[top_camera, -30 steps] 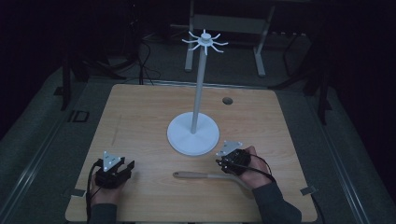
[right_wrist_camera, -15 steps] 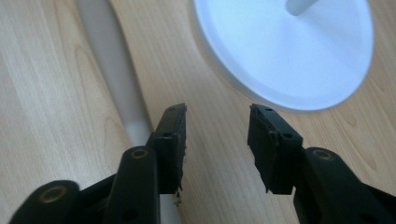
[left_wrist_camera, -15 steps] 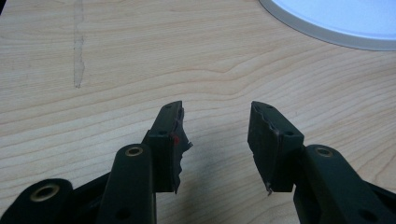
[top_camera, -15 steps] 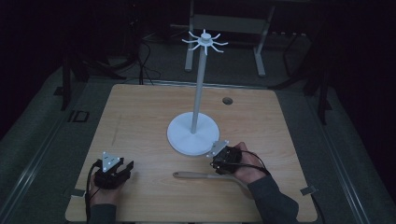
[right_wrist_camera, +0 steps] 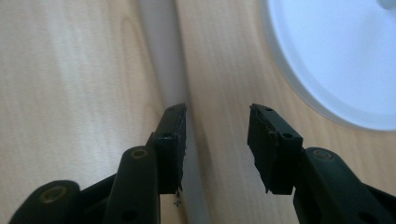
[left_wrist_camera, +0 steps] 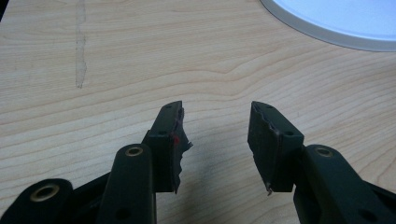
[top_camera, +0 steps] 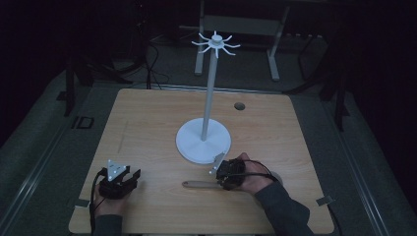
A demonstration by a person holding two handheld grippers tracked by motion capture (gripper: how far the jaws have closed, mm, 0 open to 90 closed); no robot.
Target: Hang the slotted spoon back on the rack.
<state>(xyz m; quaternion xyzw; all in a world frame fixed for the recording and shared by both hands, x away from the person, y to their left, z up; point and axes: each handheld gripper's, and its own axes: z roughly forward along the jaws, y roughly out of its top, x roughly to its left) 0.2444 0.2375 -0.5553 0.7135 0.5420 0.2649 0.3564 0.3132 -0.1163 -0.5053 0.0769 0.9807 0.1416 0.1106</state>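
Change: the right gripper [top_camera: 220, 181] has been brought left from beside the stand's base [top_camera: 196, 147] and lowered over the wooden utensil [top_camera: 196, 185]; its jaws have just been opened wider, then drawn in slightly.
Right claw: released. In the right gripper view [right_wrist_camera: 217, 116] the utensil's pale handle [right_wrist_camera: 161, 60] is seen running along the inner side of one jaw, partly in the gap, with no pad pressed on it.
Left claw: released, with nothing between the jaws [left_wrist_camera: 217, 112]; the left gripper [top_camera: 129, 176] is rested low on the table's near left part and has not been shifted.
Utensil: laid flat on the table, just in front of the round base, handle end pointing left, other end hidden under the right hand.
Meaning for the task: a pick-up is judged to be in preparation; the handle is lined up but not yet centred, so a small sideways correction is probably needed before closing. Hanging on the white hook stand [top_camera: 211, 88] is taken as the likely goal.
Surface: light wood-grain table [top_camera: 147, 113], with a small round hole [top_camera: 239, 105] near the far edge and a faint scuff [left_wrist_camera: 80, 51].
Room: dark; grey floor, cables [top_camera: 152, 64] and a desk frame [top_camera: 275, 49] are made out behind.
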